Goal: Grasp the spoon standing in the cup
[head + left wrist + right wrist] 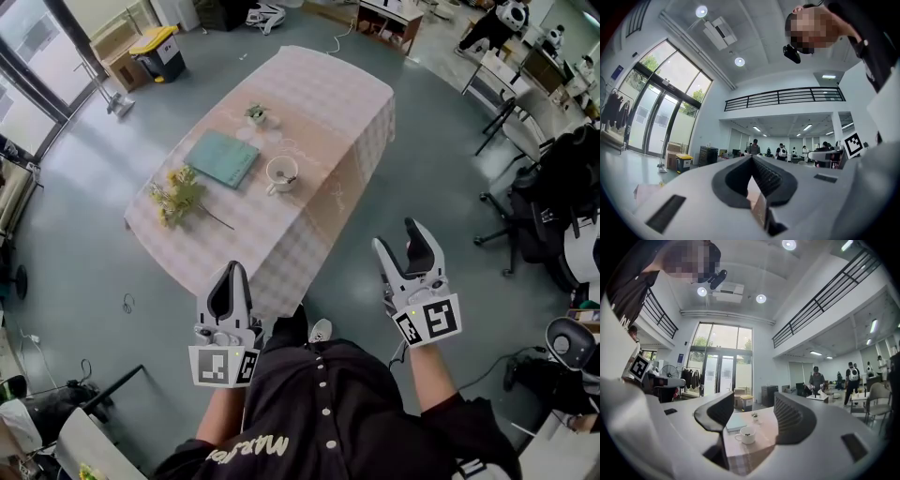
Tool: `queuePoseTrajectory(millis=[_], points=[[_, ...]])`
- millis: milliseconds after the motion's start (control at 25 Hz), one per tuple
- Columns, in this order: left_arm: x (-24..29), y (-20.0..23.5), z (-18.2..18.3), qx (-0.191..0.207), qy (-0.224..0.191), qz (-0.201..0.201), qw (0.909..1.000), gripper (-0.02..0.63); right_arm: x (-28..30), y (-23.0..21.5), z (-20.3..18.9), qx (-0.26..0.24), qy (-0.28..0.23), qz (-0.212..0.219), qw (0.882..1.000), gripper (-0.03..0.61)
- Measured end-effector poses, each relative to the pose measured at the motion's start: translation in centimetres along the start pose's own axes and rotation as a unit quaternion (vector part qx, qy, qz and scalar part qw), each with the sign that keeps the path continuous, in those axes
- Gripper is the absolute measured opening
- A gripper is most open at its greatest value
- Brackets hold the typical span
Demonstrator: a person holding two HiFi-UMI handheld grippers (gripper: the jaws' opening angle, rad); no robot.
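Your right tongs (396, 234) gape empty, left tongs (232, 269) pinched together. Spoon (286, 170) in cup (279, 178) at 11 o'clock: probably light, slick, so pinch the upper handle.

The tablecloth (323, 103) is pink-and-white checked, the cup (292, 178) white, its spoon (282, 172) seemingly dark, the book (222, 157) teal, the flowers (178, 192) yellow, and the left gripper (230, 274) and right gripper (396, 236) white with black pads and black-and-white markers.

Head view steeply down on table (319, 103), gripper views level into hall, right one sharing table
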State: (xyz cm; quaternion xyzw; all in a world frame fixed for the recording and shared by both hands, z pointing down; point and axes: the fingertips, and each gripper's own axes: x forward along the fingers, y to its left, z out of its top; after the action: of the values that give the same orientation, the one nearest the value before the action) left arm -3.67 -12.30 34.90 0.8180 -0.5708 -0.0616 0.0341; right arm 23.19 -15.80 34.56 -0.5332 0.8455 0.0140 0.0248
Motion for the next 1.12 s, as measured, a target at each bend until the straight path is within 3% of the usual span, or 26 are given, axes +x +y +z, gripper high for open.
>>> queuePoseTrajectory(millis=[480, 760, 960, 1120], points=[[7.6, 5.5, 1.4, 0.002, -0.017, 0.005, 0.9998, 0.011, 10.2, -1.2, -0.6, -0.016, 0.008, 0.019, 1.000, 0.247], [9.6, 8.3, 0.0, -0.007, 0.003, 0.018, 0.9998, 0.011, 15.6, -0.2, -4.6, -0.041, 0.053, 0.063, 0.996, 0.249], [10.4, 9.2, -1.5, -0.018, 0.023, 0.024, 0.9993, 0.011, 18.9, 1.2, -9.1, -0.072, 0.098, 0.109, 0.987, 0.249], [11.1, 9.9, -2.7, -0.029, 0.035, 0.027, 0.9986, 0.011, 21.2, 2.8, -13.6, -0.116, 0.154, 0.158, 0.969, 0.247]])
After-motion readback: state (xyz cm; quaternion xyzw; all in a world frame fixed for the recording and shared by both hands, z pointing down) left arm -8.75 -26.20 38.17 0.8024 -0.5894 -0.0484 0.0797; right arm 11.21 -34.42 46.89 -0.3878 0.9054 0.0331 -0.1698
